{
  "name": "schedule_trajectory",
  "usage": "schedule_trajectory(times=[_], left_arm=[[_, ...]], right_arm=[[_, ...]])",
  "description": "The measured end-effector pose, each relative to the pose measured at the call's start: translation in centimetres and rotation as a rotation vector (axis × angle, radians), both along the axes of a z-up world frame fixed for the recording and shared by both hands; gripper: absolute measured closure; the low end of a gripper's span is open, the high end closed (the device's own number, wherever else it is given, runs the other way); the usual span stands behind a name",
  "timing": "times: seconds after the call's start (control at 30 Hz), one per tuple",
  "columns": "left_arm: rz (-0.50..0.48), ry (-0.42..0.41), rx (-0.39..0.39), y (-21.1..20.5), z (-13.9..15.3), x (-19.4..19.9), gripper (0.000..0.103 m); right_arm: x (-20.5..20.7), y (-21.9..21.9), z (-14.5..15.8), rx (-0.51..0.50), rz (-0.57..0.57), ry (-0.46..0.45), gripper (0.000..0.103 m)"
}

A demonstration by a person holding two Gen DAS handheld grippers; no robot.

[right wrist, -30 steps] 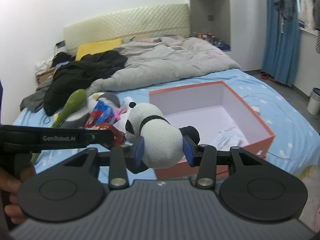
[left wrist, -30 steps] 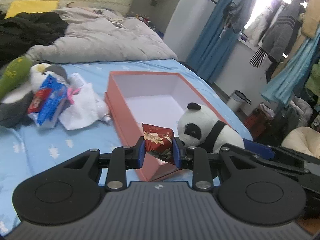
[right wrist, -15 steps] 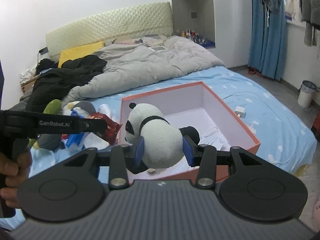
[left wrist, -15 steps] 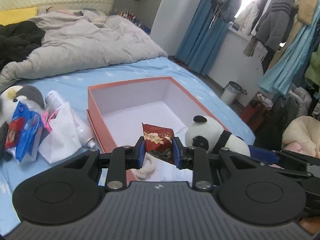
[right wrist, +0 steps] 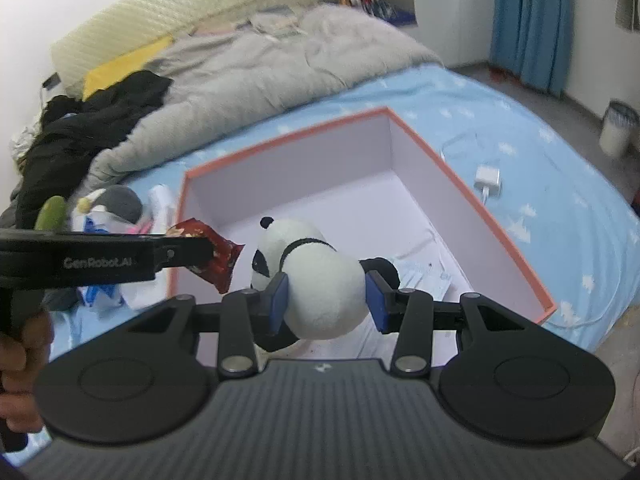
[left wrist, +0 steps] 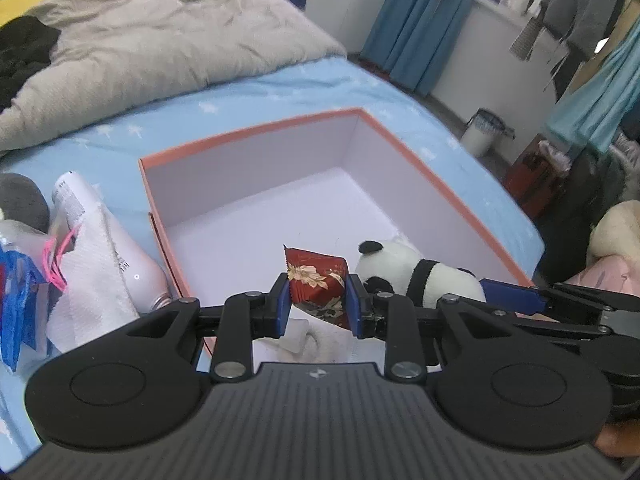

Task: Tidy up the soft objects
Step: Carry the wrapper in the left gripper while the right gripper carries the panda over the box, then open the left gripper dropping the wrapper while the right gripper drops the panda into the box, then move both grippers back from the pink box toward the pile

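My left gripper (left wrist: 317,304) is shut on a dark red snack packet (left wrist: 316,280) with a flower print, held over the near part of the orange box (left wrist: 248,132). That packet (right wrist: 218,256) also shows in the right wrist view, beside the left gripper's arm. My right gripper (right wrist: 325,302) is shut on a plush panda (right wrist: 316,280), white with black ears and limbs, also above the box (right wrist: 472,196). In the left wrist view the panda (left wrist: 404,272) hangs just right of the packet. White crumpled items (right wrist: 420,276) lie on the box floor.
On the blue bed sheet (left wrist: 280,92), left of the box, lie a white bottle (left wrist: 120,256), a white cloth (left wrist: 92,276), a blue packet (left wrist: 20,312) and a grey plush (right wrist: 118,202). A grey duvet (right wrist: 256,68) and black clothes (right wrist: 88,116) are piled behind. A white charger (right wrist: 488,178) lies right of the box.
Both grippers have moved forward and down over the box, each keeping its grip. The box now fills more of both views, and the pile of items has slid to the left.
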State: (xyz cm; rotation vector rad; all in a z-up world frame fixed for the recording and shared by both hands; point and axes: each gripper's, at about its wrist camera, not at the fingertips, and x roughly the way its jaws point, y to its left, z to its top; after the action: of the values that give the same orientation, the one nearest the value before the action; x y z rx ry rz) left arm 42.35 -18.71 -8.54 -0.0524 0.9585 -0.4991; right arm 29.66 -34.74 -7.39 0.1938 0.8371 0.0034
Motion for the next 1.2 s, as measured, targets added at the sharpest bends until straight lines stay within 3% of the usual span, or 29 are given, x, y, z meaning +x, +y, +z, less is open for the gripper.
schedule_trajectory(times=[0.1, 0.37, 0.43, 0.53, 0.87, 1.2], left_arm=[[-0.003, 0.047, 0.001, -0.6, -1.2, 1.3, 0.07], [-0.015, 0.052, 0.035, -1.2, -2.0, 1.8, 0.069], [-0.007, 0.06, 0.031, -0.9, -2.0, 1.9, 0.063], [-0.017, 0.06, 0.02, -0.5, -1.8, 1.7, 0.061], [-0.013, -0.017, 0.03, 1.0, 0.2, -0.6, 0.06], [-0.026, -0.136, 0.012, 2.8, 3.6, -6.4, 0.06]], right_arm=[[1.2, -0.5, -1.1, -0.012, -0.008, 0.043, 0.058], [1.8, -1.3, -2.8, -0.007, -0.007, 0.098, 0.056], [1.9, -1.4, -2.8, -0.003, -0.007, 0.099, 0.056], [2.0, -1.5, -2.5, 0.017, -0.004, 0.102, 0.053], [0.3, -1.0, -1.5, 0.0, 0.002, 0.053, 0.053], [-4.5, -0.5, 0.4, 0.008, -0.005, -0.047, 0.053]])
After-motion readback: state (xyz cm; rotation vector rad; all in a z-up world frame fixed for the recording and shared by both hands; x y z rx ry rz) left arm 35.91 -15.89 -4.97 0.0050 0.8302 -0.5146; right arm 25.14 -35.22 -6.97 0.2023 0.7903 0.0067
